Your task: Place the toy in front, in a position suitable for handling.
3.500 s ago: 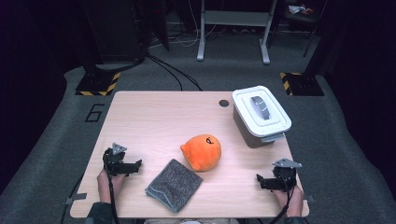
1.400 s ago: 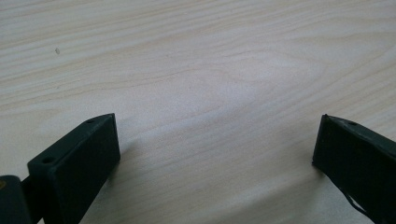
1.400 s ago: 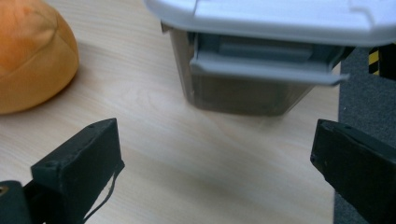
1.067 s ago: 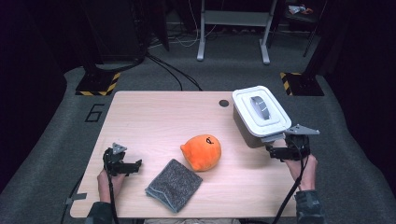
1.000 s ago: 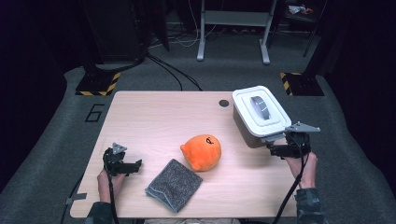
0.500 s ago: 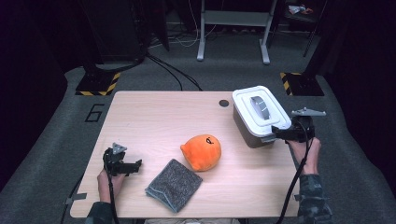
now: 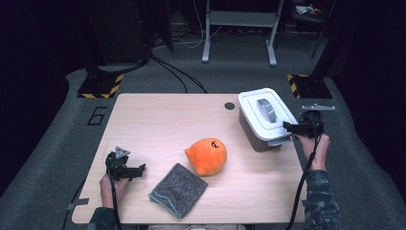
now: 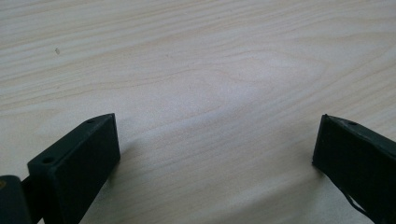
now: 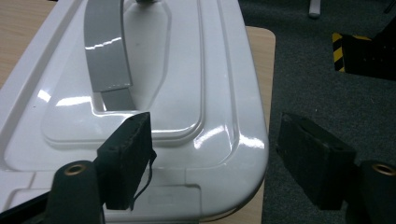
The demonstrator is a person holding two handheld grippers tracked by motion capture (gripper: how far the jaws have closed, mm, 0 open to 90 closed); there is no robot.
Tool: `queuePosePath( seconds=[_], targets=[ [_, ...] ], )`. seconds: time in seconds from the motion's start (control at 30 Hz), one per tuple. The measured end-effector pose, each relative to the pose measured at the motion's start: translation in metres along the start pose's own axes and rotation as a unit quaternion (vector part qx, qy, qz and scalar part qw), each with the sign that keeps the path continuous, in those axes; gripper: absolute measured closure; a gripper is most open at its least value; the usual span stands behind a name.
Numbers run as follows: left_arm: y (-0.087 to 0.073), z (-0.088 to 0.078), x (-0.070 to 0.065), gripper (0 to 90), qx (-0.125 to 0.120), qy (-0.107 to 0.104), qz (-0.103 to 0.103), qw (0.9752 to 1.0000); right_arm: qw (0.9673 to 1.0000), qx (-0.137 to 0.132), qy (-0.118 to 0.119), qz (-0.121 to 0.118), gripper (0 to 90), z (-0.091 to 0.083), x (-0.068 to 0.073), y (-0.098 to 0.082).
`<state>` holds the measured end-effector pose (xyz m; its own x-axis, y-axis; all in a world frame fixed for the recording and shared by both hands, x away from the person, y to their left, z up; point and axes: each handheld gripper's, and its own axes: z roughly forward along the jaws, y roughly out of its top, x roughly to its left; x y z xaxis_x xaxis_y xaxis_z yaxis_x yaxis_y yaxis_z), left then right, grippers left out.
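With the white-lidded box [image 7: 265, 120] at the table's [image 7: 167, 115] far right corner, the right gripper [image 7: 287, 127] straddles its near lid edge – jaws just closing, not yet pinching – while the left gripper [image 7: 139, 168] rests spread, empty

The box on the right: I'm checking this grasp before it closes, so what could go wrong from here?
1. The right gripper straddles the corner of the white lid, not its grey handle. Its fingers have just been closing; they may slip off the glossy rim.
2. The box sits at the table edge, so a push could shift it off.
3. The left gripper is open and far away, so nothing steadies the box.
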<state>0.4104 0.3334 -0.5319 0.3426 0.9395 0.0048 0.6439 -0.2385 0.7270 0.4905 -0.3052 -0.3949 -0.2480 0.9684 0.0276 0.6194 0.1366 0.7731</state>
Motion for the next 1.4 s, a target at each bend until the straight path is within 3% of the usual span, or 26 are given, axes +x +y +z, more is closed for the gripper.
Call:
queuePosePath(
  seconds=[0.27,0.47,1.4],
  targets=[
    [0.0,0.0,0.0,0.2,0.0,0.0,0.0,1.0,0.9996,0.011,0.018,0.016,36.4,0.006,-0.009,-0.001],
    [0.0,0.0,0.0,0.2,0.0,0.0,0.0,1.0,0.9997,0.011,0.016,0.016,40.0,0.004,-0.009,-0.002],
    [0.0,0.0,0.0,0.2,0.001,0.0,0.001,1.0,0.9991,0.022,0.035,0.013,41.9,0.0,0.015,-0.004]
  ],
)
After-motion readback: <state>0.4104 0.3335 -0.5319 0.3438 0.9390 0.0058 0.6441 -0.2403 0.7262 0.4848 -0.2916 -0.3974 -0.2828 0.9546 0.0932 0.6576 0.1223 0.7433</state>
